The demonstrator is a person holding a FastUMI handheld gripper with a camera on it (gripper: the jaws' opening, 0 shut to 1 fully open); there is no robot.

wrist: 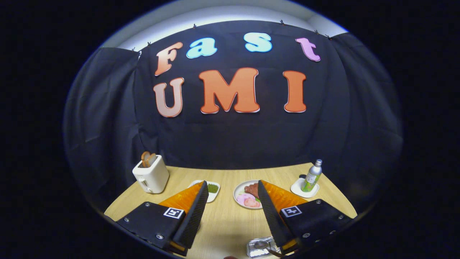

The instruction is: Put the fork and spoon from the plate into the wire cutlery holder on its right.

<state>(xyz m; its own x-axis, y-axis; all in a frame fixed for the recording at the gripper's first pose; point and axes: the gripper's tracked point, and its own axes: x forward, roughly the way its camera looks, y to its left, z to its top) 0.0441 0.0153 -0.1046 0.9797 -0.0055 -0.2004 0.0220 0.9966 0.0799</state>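
My gripper (pixel 232 183) is open and held above the wooden table (pixel 226 223), with nothing between its fingers. Low down, just inside the base of the right finger, lies a shiny silver tray (pixel 254 252). On it rests a spoon (pixel 261 245), its metal bowl up and a dark handle running under the right finger. Much of that tray is hidden by the finger.
Beyond the fingertips sits a round white plate (pixel 240 190) with slices of meat. A small white dish (pixel 214 188) with green filling lies by the left fingertip. A white toaster (pixel 151 175) holding bread stands far left; a bottle (pixel 312 175) on a white coaster stands far right.
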